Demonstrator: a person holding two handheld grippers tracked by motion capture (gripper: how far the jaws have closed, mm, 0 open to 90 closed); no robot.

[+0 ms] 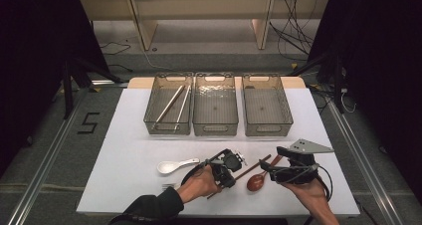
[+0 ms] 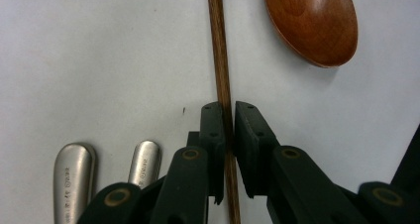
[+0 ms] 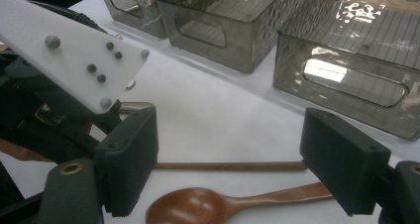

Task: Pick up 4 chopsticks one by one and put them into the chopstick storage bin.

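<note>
On the white table [image 1: 124,150], near its front edge, left gripper [image 2: 228,116] pinches the brown chopstick [image 2: 220,60]; its lower end is hidden under the hand. Right gripper [image 3: 228,159] jaws spread over the wooden spoon [image 3: 208,206], handle end hidden.

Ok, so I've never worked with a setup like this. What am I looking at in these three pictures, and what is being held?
There is no robot: a person holds a two-jaw tool in each hand. The high view looks down on the white table; the other two pictures come from cameras riding on each tool. The left tool is shut on a brown chopstick lying on the table. The right tool hangs open over a wooden spoon, holding nothing. Also on the table: a white spoon, two metal handles and three clear bins, the left one holding two pale chopsticks.
</note>
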